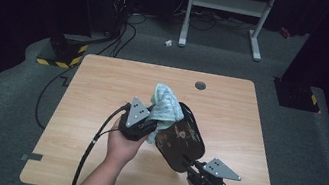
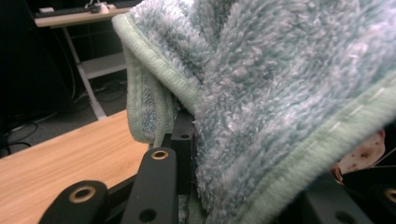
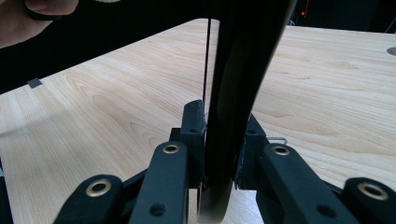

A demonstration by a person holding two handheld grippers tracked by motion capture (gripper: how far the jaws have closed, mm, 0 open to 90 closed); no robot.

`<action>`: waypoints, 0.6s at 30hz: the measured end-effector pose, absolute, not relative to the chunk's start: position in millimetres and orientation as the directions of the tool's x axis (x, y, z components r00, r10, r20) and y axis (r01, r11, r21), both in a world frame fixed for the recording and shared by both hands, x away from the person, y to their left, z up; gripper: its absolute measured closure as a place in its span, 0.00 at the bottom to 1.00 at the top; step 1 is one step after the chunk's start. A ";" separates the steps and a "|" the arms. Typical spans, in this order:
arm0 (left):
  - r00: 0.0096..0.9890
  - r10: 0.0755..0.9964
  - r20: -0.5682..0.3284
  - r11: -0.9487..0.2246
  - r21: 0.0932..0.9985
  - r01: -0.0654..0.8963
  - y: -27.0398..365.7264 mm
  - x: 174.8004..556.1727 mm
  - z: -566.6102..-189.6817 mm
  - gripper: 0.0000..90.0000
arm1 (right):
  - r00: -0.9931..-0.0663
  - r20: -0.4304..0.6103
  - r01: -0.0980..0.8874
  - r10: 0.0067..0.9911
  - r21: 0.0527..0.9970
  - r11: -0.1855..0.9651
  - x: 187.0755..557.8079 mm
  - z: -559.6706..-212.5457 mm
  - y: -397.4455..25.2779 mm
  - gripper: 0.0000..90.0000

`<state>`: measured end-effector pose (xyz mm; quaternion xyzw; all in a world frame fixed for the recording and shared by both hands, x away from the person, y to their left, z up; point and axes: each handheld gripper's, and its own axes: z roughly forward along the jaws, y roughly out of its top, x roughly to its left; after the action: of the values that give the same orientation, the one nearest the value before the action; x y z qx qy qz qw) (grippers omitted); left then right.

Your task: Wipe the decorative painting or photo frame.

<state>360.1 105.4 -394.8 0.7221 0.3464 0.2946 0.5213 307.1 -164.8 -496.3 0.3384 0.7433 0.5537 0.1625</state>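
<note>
While the right tool (image 3: pixel 219 140) clamps the tray (image 1: pixel 184 136), cloth (image 2: pixel 280 93) hides the left tool's (image 2: pixel 196 154) grip.

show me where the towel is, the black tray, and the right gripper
towel (image 1: pixel 164 103): high view, on its bunched fluffy middle above the tray.
black tray (image 1: pixel 184 139): high view, on its painted inner face.
right gripper (image 3: pixel 219 135): right gripper view, midway between its fingers, where they clamp the tray's edge.
</note>
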 end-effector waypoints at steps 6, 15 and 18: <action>0.641 0.765 0.069 -0.222 0.961 0.162 91.7 344.3 -392.7 0.76 | -0.718 0.131 0.323 0.684 0.933 0.160 306.8 -496.3 -165.0 0.86; 0.716 0.688 0.120 -0.272 0.957 0.102 63.4 313.9 -395.8 0.76 | -0.719 0.127 0.320 0.683 0.933 0.163 306.9 -496.2 -164.9 0.86; 0.704 0.701 0.113 -0.273 0.955 0.119 65.6 318.9 -399.3 0.76 | -0.719 0.129 0.321 0.683 0.933 0.162 307.0 -496.2 -164.8 0.86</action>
<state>318.9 65.6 -399.3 0.7505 0.2731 0.2706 0.5375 307.0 -164.8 -496.2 0.3370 0.7445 0.5526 0.1638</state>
